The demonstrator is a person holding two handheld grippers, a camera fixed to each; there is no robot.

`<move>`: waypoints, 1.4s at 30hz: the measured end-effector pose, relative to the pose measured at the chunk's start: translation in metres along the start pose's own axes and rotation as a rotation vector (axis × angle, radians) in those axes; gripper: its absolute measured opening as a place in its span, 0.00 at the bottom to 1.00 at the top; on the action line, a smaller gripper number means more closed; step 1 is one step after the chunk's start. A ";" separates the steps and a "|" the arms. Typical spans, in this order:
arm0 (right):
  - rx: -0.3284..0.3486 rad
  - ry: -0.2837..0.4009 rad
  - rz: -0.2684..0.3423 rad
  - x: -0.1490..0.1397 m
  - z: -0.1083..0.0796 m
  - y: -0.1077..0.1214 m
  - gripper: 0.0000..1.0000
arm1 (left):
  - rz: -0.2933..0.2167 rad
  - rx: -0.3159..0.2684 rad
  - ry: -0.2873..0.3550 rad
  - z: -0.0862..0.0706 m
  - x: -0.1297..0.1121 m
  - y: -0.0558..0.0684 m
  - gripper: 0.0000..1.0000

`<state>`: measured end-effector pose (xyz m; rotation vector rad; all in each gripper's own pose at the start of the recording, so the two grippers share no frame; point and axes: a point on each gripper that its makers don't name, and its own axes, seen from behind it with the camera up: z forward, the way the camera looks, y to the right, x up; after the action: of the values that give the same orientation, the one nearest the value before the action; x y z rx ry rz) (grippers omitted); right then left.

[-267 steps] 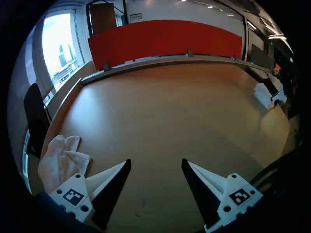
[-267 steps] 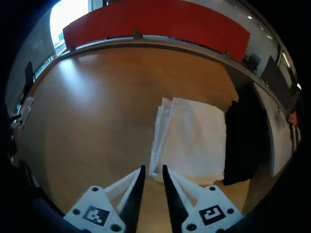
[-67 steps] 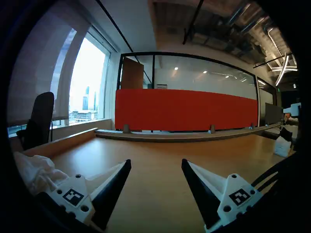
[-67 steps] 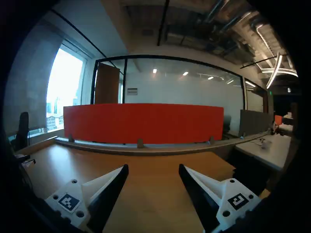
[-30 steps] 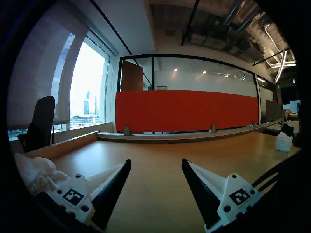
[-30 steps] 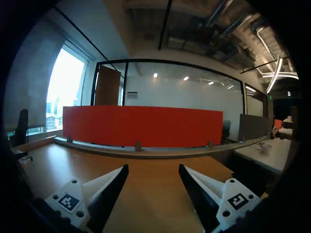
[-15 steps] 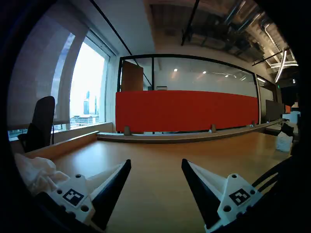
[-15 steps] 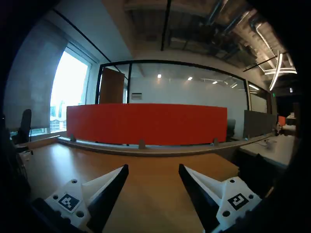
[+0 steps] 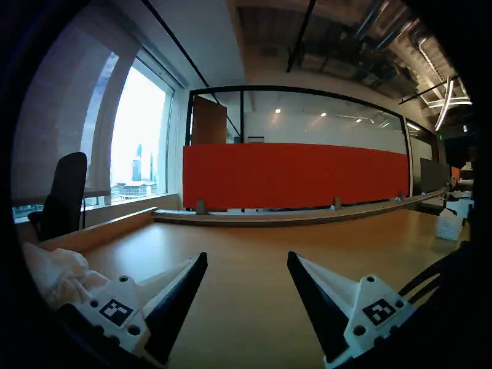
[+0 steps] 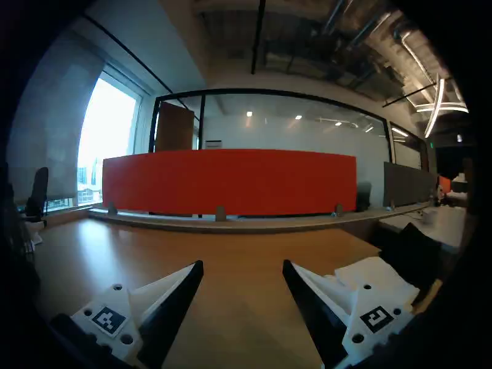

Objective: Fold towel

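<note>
Folded towel [image 10: 375, 272], white, lies flat on the wood table [image 10: 184, 246] in right gripper view, just beside and partly behind the right-hand finger of the right gripper [image 10: 242, 273]; can't tell if they touch. Right gripper's fingers are spread wide w/ nothing btwn them, low over the tabletop. A dark seat back [image 10: 413, 246] stands just behind that towel. In left gripper view a crumpled towel [image 9: 58, 277], also white, sits near the table's left edge, beside the left-hand finger of the left gripper [image 9: 246, 270]. Left gripper likewise spread apart, empty, bare wood btwn fingers. A small white item [image 9: 448, 224] at far right of the table is too small to tell. A red partition [image 9: 295, 175] runs along the far edge, w/ a black chair [image 9: 61, 197] by the window [image 9: 138, 154].
</note>
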<state>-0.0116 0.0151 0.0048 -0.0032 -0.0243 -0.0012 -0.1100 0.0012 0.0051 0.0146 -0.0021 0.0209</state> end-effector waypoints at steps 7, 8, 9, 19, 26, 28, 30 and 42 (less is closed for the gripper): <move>0.004 -0.002 -0.007 -0.004 0.004 -0.001 1.00 | 0.000 0.000 0.000 0.000 0.000 0.000 0.96; 0.003 -0.004 -0.008 -0.004 0.005 -0.001 1.00 | 0.000 0.000 0.000 0.000 0.000 0.000 0.96; 0.002 -0.006 -0.009 -0.004 0.005 -0.001 1.00 | 0.000 0.000 0.000 0.000 0.000 0.000 0.96; 0.002 -0.005 0.013 -0.004 0.006 -0.005 1.00 | 0.000 0.000 0.000 0.000 0.000 0.000 0.96; -0.004 -0.002 0.024 -0.008 0.007 -0.001 1.00 | 0.000 0.000 0.000 0.000 0.000 0.000 0.96; -0.003 -0.001 0.026 -0.009 0.006 -0.001 1.00 | 0.000 0.000 0.000 0.000 0.000 0.000 0.96; -0.002 0.000 0.026 -0.011 0.006 -0.002 1.00 | 0.000 0.000 0.000 0.000 0.000 0.000 0.96; 0.002 0.008 0.010 -0.012 0.003 -0.007 1.00 | 0.000 0.000 0.000 0.000 0.000 0.000 0.96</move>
<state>-0.0238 0.0077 0.0077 -0.0008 -0.0164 0.0087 -0.1097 0.0011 0.0055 0.0145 -0.0021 0.0209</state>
